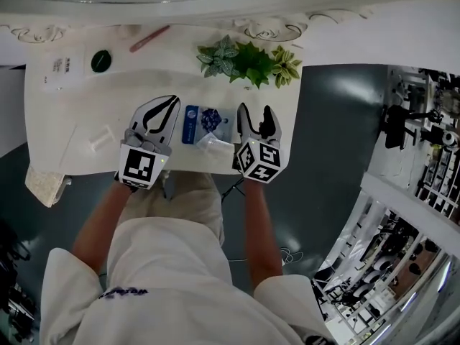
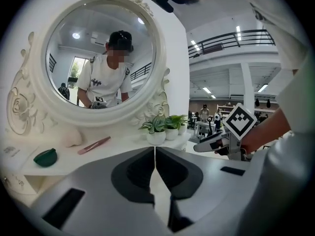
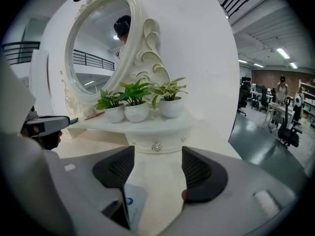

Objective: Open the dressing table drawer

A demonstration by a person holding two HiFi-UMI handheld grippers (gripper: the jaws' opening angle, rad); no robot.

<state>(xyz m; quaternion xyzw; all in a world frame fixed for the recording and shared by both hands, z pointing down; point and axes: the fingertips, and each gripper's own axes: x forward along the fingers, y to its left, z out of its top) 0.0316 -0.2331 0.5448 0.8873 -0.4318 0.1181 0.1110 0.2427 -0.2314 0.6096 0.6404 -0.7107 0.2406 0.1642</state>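
Nearest me, over the front edge of the white worktop (image 1: 72,121), I log the left gripper (image 2: 155,151) with its jaws pressed together on nothing. The right gripper (image 3: 157,157) has its jaws about half apart and empty, with a blue-and-white card (image 3: 132,204) flat on the worktop by its left jaw. Farther on, ahead of the right gripper, the small drawer (image 3: 142,142) with a crystal knob (image 3: 156,145) sits shut under the raised shelf (image 3: 147,124) carrying three potted plants (image 3: 138,102), with the oval mirror (image 3: 96,48) farthest.

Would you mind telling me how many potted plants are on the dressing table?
3, in a row on the raised shelf: the inner pot nearest the mirror, the middle pot, and the outer pot. None appears hidden.
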